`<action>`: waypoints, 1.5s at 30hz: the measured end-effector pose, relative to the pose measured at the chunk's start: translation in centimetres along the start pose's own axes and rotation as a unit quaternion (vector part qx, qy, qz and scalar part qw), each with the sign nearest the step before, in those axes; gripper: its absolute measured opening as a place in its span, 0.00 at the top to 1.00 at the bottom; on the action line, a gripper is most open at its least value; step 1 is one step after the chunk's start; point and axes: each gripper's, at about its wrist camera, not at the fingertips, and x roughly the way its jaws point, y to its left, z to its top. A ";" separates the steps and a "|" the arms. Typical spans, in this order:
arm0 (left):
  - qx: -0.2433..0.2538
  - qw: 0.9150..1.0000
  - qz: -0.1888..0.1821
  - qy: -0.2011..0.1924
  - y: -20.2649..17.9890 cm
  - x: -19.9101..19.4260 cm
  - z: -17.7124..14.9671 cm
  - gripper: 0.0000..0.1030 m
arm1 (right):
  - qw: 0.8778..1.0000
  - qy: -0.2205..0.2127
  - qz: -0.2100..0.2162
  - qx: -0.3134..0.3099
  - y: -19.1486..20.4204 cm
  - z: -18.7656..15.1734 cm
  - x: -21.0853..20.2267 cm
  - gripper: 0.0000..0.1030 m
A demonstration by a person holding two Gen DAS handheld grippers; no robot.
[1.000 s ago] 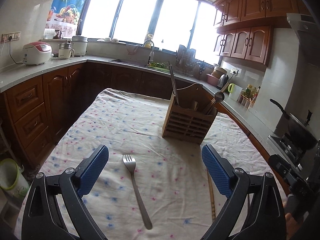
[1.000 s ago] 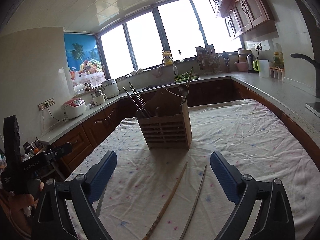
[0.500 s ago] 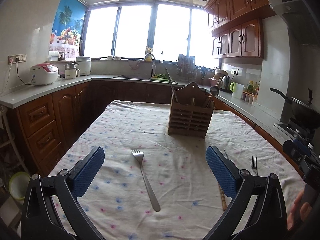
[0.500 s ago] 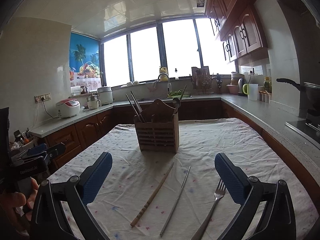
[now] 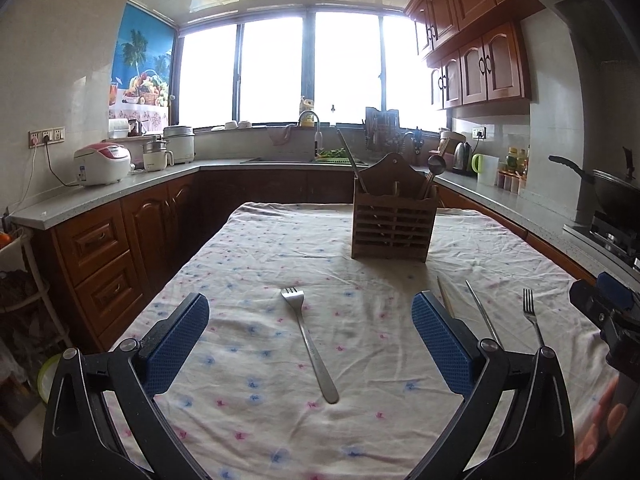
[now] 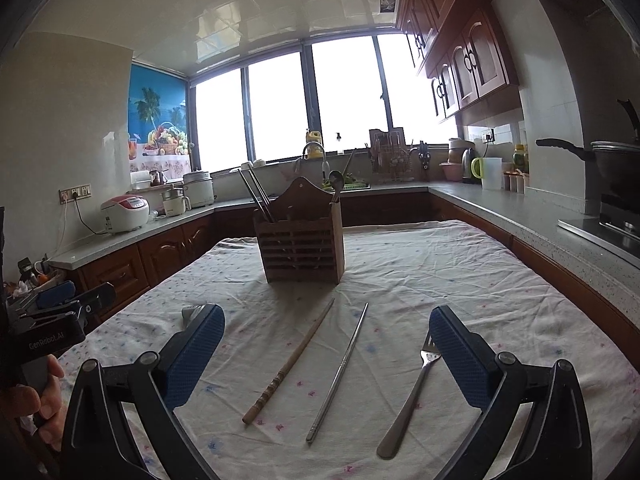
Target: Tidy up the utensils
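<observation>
A wooden utensil holder (image 5: 390,224) stands on the cloth-covered table (image 5: 256,264), with chopsticks and a spoon in it; it also shows in the right wrist view (image 6: 300,246). My left gripper (image 5: 310,340) is open and empty, held above a metal fork (image 5: 308,344) lying between its fingers. My right gripper (image 6: 326,354) is open and empty over a wooden chopstick (image 6: 290,362) and a metal chopstick (image 6: 338,372). A second fork (image 6: 410,398) lies by its right finger (image 6: 456,352); this fork also shows in the left wrist view (image 5: 532,314).
Kitchen counters with wooden cabinets (image 5: 120,240) surround the table on the left, back and right. A rice cooker (image 5: 102,164) sits on the left counter. A wok (image 5: 612,192) sits on the stove at right. The other hand-held gripper (image 6: 52,316) is at the left edge.
Both grippers have pulled back and levelled out. More of the table near me has come into view, with the second fork and both chopsticks now showing. Both stay open.
</observation>
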 end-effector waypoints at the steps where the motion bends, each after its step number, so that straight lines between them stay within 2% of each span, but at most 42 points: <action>1: 0.001 1.000 0.002 -0.001 -0.1 -0.1 0.0 0.00 | 1.000 -0.001 0.001 -0.001 0.1 0.0 -0.1 0.00; 17: 0.003 1.000 0.009 0.002 0.0 0.0 -0.1 0.00 | 1.000 0.002 0.003 -0.011 0.5 -0.2 0.0 0.00; 45: 0.014 1.000 0.000 -0.005 -0.5 -0.2 -0.2 0.00 | 1.000 0.000 0.009 -0.011 0.6 0.0 0.2 0.00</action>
